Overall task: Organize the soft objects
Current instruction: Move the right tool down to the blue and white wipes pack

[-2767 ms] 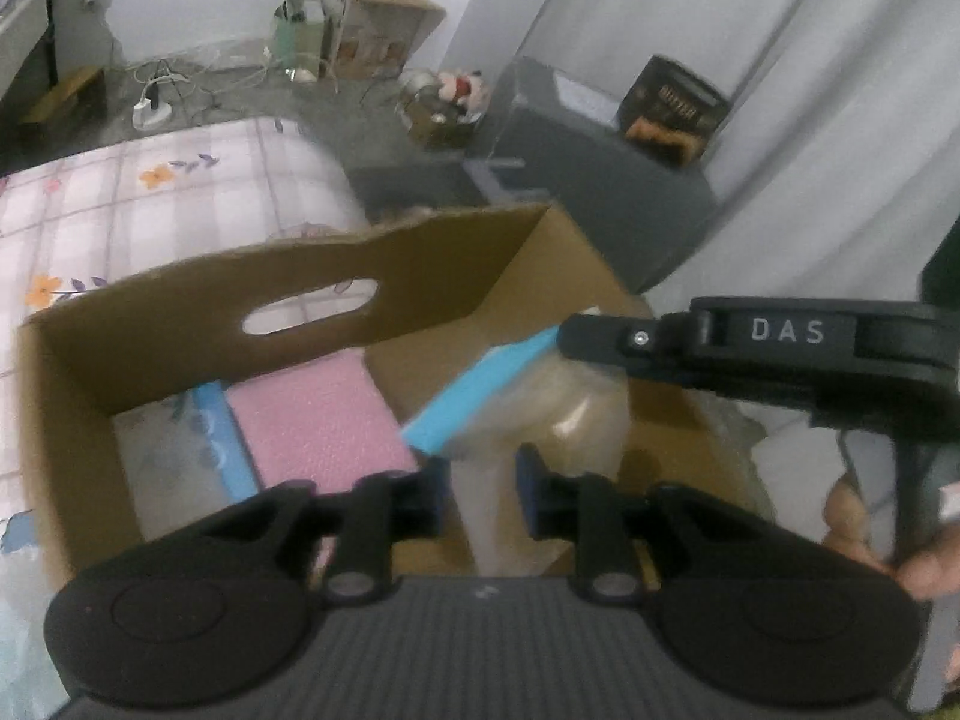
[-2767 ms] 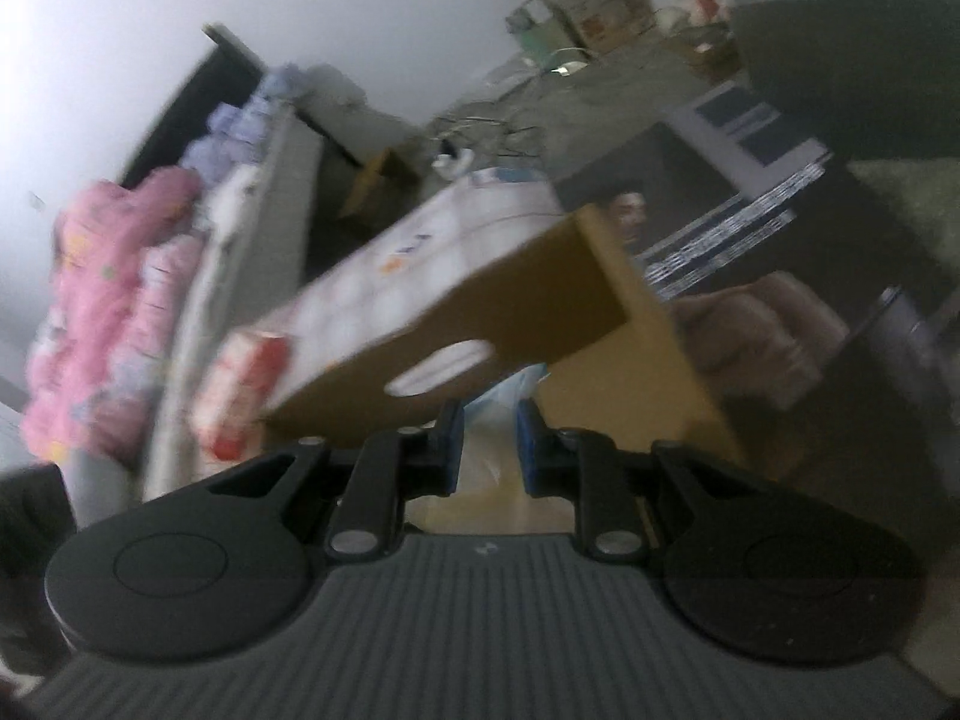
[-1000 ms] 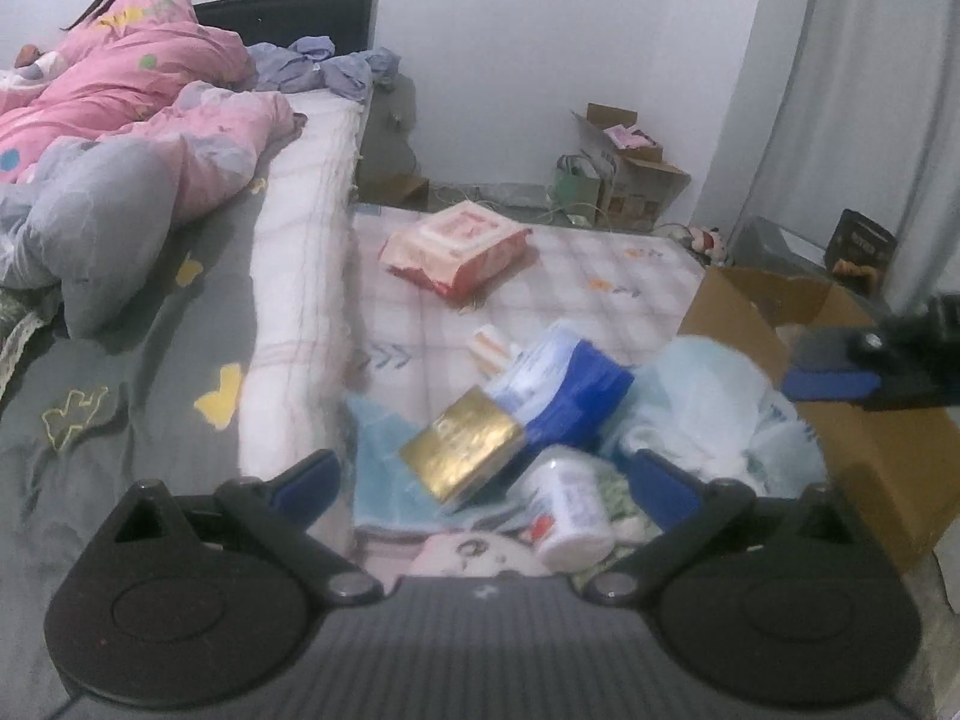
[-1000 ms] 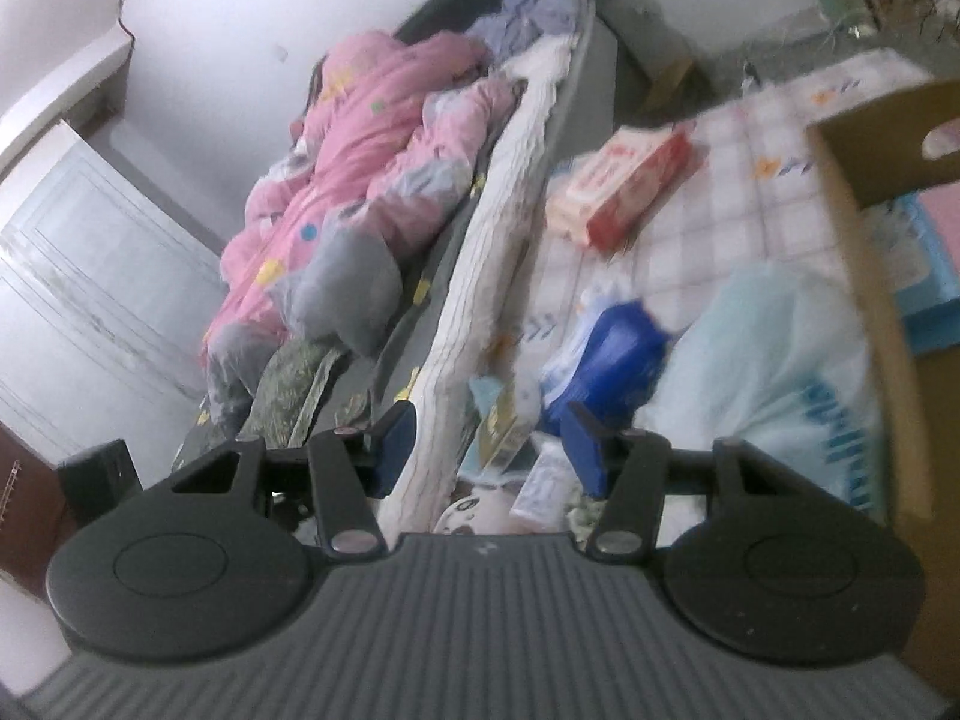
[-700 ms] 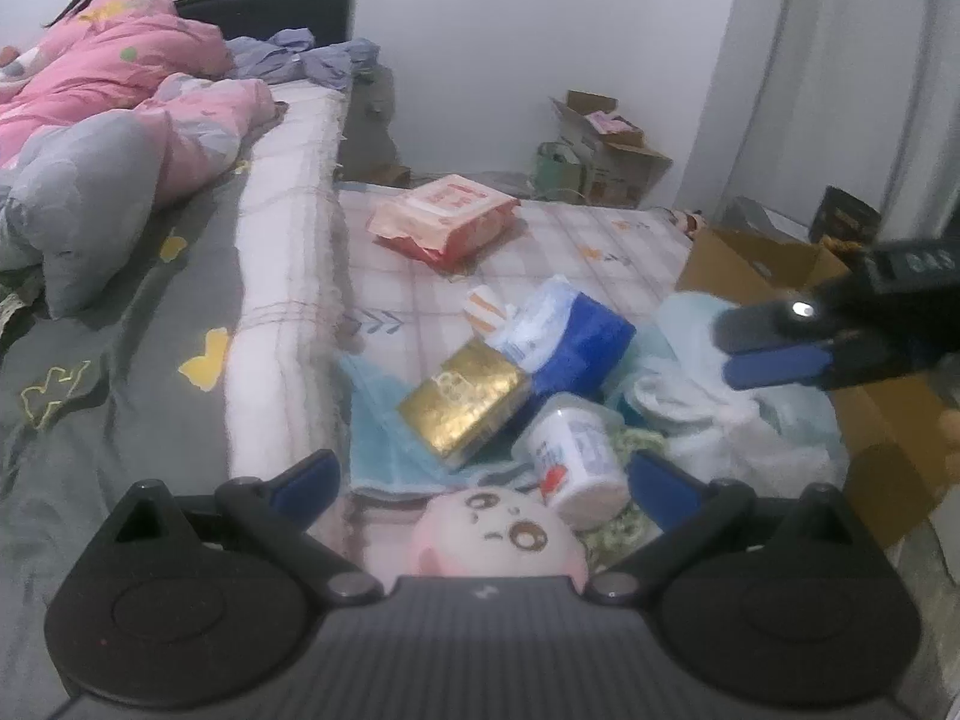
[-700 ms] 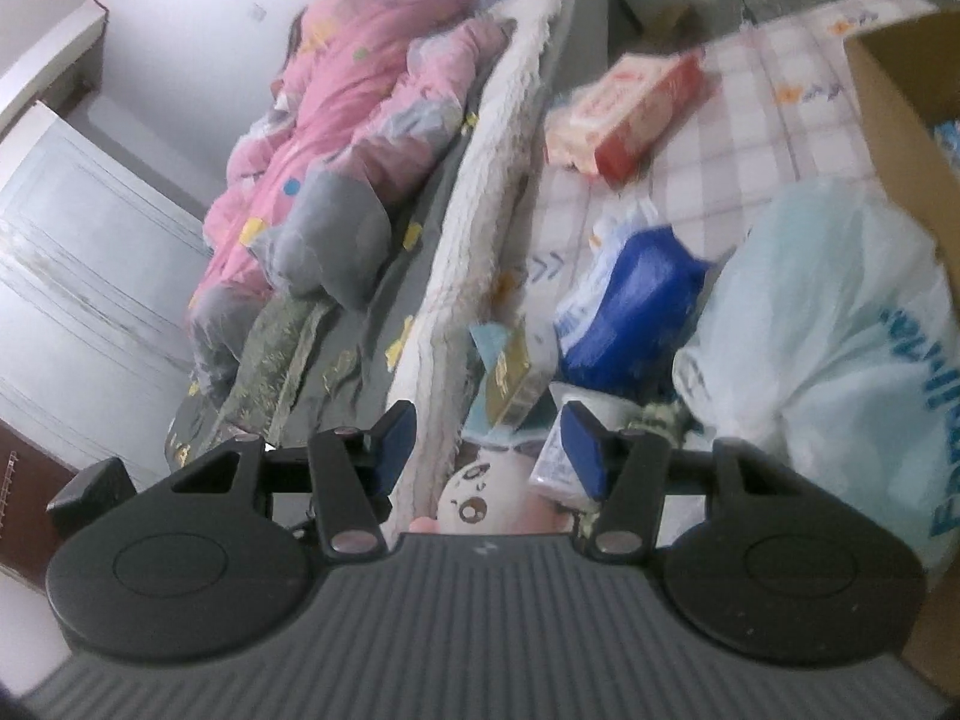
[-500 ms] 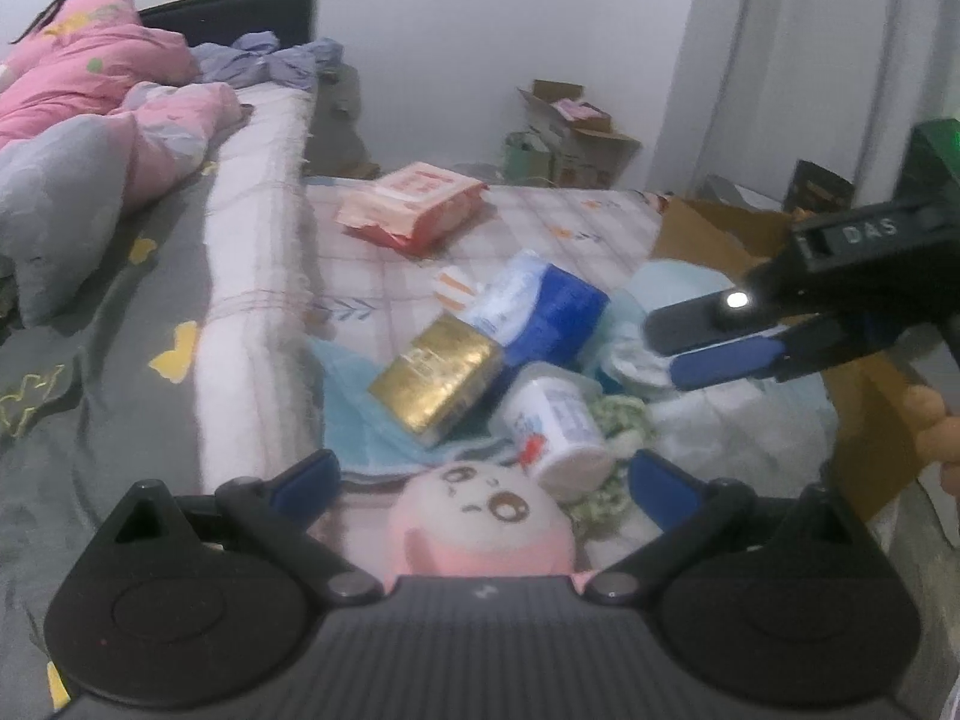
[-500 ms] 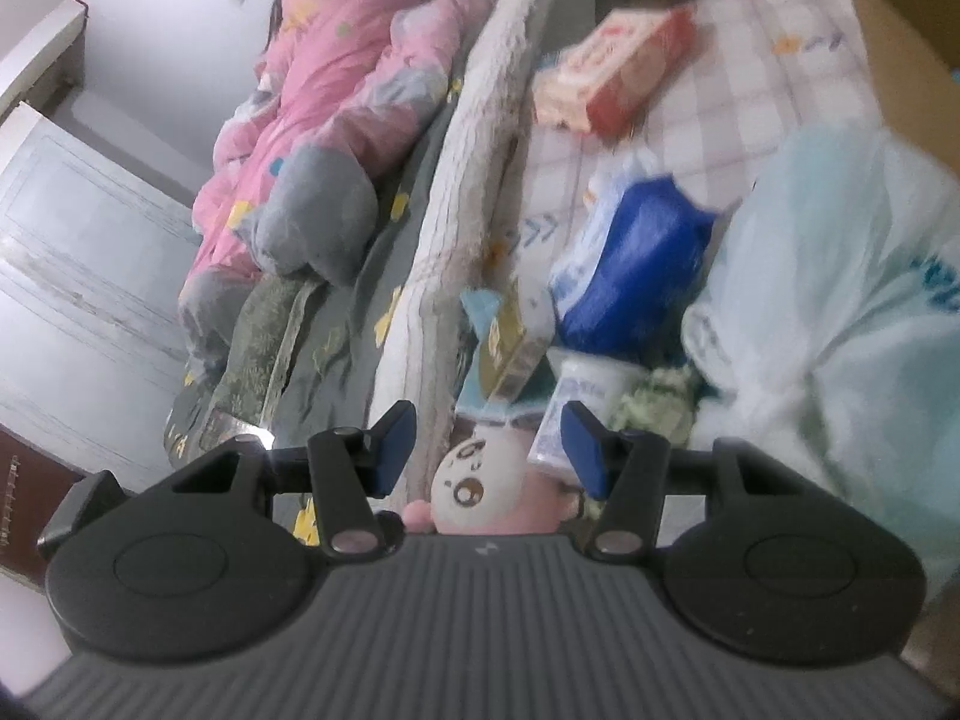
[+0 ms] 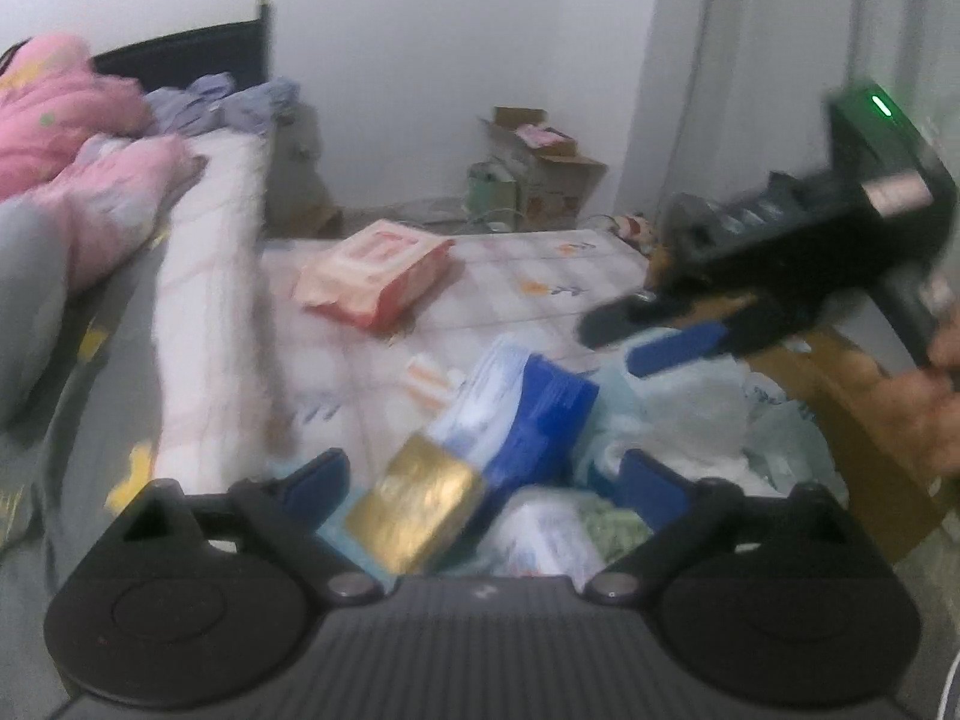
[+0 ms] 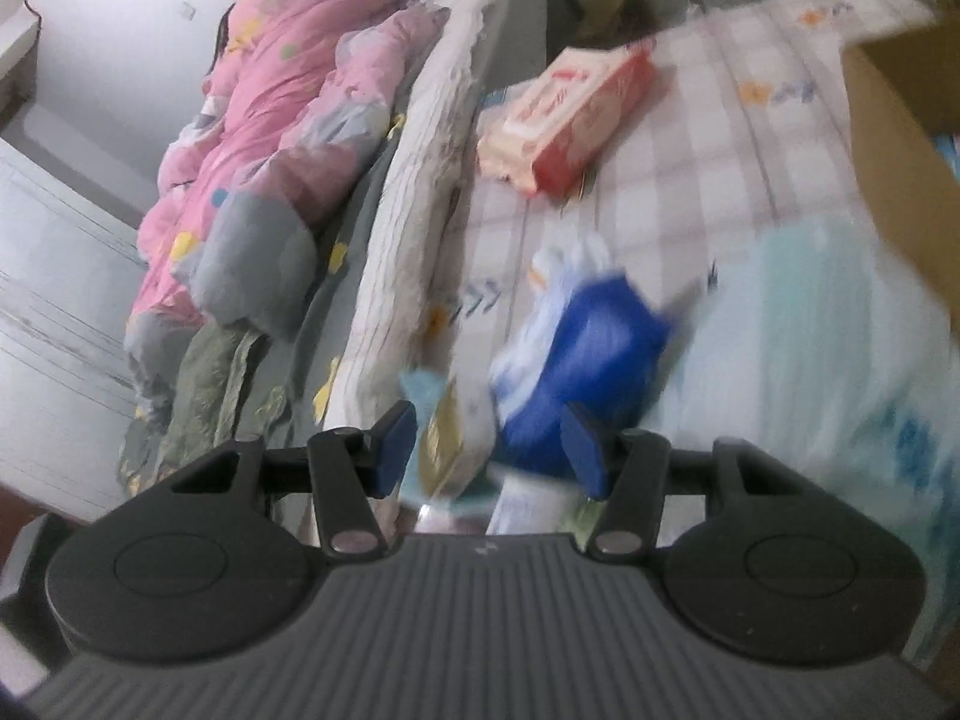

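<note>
Both frames motion-blurred.

Left gripper [image 9: 483, 483]: the 2 blue-padded fingers [image 9: 318, 483] are spread wide, nothing between them. It hovers low over a heap of soft goods on the checked bedsheet [image 9: 528, 276].

Heap, left wrist view: gold foil packet [image 9: 417, 510] directly ahead of the left gripper, between its fingers in the frame but not touched by either. Blue-and-white pack [image 9: 522, 411] lies just behind the gold packet, touching it. A white tub-shaped item [image 9: 543, 540] sits to the right of the gold packet; label unreadable. Pale blue plastic bag [image 9: 678, 402] lies to the right, against the cardboard box [image 9: 852, 396] at the bed edge.

Right gripper [image 10: 492, 444]: fingers parted, empty. In the left wrist view it comes in from the right above the plastic bag, held by the person's hand [image 9: 924, 414]. In its own view the blue-and-white pack fills the gap ahead of its fingers; contact cannot be told through the blur.

Red-and-white tissue pack [image 9: 375, 276] lies alone farther up the sheet, well apart from the heap. Pink quilt [image 10: 282, 114] is bunched at the far left of the bed.
</note>
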Action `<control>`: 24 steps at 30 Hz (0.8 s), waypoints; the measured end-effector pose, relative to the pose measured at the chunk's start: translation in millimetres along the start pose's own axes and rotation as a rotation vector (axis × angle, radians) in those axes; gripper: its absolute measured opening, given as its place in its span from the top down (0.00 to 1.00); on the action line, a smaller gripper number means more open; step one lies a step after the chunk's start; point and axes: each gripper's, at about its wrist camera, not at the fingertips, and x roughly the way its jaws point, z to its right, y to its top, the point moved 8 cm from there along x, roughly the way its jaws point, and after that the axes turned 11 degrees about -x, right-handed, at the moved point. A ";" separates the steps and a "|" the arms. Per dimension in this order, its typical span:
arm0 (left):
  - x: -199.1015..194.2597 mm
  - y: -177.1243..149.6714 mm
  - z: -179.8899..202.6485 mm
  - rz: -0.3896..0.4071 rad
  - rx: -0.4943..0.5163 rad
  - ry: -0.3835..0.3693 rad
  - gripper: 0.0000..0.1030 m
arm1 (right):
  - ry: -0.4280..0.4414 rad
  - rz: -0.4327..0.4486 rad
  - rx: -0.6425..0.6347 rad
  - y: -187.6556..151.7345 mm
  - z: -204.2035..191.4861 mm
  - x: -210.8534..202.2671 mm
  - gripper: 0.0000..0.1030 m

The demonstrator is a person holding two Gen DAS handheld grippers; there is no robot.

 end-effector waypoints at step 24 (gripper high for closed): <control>82.3 3.7 -9.2 -0.152 0.064 0.052 0.16 | -0.043 -0.264 -0.225 41.6 23.8 119.6 0.64</control>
